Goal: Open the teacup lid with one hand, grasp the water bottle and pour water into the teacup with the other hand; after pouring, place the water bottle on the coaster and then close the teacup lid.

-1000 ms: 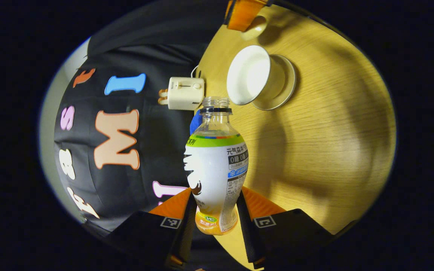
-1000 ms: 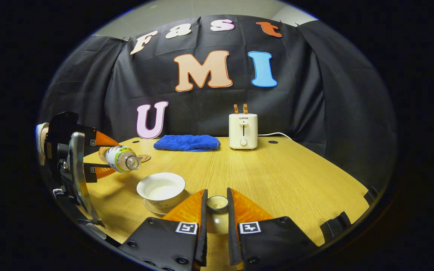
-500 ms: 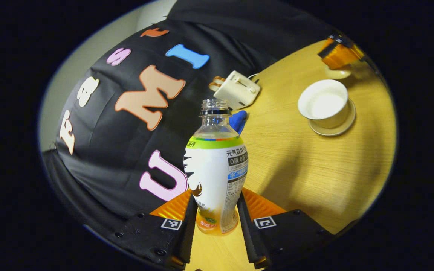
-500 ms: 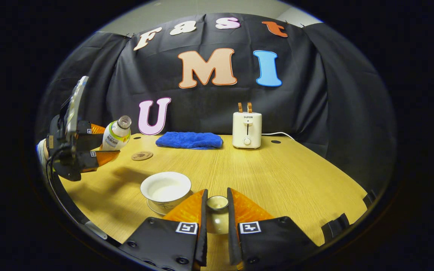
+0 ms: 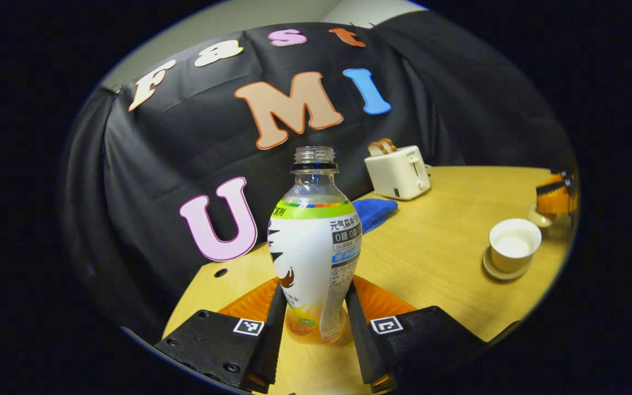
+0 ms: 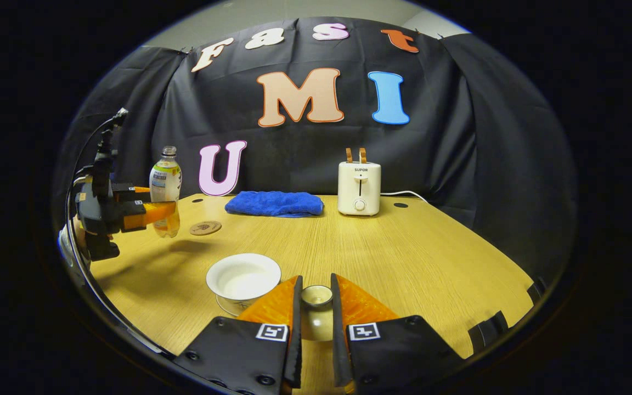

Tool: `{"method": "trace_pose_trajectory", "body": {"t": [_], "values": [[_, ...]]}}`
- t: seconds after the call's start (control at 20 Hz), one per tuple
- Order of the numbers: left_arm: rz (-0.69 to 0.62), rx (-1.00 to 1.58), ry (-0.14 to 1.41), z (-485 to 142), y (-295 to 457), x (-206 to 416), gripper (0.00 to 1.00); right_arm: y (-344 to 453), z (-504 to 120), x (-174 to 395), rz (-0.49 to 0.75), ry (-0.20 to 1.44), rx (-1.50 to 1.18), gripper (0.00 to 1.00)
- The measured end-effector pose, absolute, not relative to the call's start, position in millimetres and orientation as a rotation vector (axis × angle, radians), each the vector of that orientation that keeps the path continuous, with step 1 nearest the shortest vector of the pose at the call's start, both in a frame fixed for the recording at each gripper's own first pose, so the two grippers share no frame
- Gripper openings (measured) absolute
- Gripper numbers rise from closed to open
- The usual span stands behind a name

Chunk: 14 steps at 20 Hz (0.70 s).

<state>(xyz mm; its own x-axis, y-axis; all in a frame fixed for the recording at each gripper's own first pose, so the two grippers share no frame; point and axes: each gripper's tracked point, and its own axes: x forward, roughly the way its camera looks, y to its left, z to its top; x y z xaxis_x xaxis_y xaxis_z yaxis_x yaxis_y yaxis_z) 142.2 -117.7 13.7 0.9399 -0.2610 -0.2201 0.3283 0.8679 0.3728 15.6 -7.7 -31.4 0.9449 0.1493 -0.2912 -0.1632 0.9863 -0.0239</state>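
Note:
My left gripper (image 5: 311, 329) is shut on the lower body of the uncapped water bottle (image 5: 315, 247), which stands upright above the table. In the right gripper view the same bottle (image 6: 165, 189) hangs at the far left, just left of the round brown coaster (image 6: 206, 227). The white teacup (image 6: 243, 280) sits open on its saucer near the front, water inside; it appears at the right in the left gripper view as the teacup (image 5: 513, 244). My right gripper (image 6: 315, 323) is shut on the teacup lid (image 6: 316, 310), held beside the cup.
A folded blue towel (image 6: 274, 204) and a white toaster (image 6: 359, 188) with its cord stand at the back of the wooden table (image 6: 415, 258). The black cloth wall closes off the back. Bare tabletop stretches to the right.
The bottle has swung from tipped over the cup back to upright and drawn away to the left, toward the coaster. The right gripper with the lid has stayed put.

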Motion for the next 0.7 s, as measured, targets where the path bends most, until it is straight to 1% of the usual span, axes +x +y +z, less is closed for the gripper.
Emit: {"method": "trace_pose_trajectory", "body": {"t": [0.2, 0.25, 0.3, 0.7], "values": [[-0.308, 0.202, 0.116, 26, -113, 163, 0.55, -7, -33, 19, 0.143, 0.301, -0.049, 0.26], [-0.301, 0.167, 0.1, 29, -112, 168, 0.55, -6, -32, 20, 0.141, 0.303, -0.05, 0.29], [-0.295, 0.141, 0.08, 34, -110, 174, 0.55, -5, -33, 20, 0.141, 0.304, -0.05, 0.26], [-0.283, 0.045, 0.043, 38, -107, 221, 0.55, 1, -43, 26, 0.142, 0.328, -0.036, 0.26]]}}
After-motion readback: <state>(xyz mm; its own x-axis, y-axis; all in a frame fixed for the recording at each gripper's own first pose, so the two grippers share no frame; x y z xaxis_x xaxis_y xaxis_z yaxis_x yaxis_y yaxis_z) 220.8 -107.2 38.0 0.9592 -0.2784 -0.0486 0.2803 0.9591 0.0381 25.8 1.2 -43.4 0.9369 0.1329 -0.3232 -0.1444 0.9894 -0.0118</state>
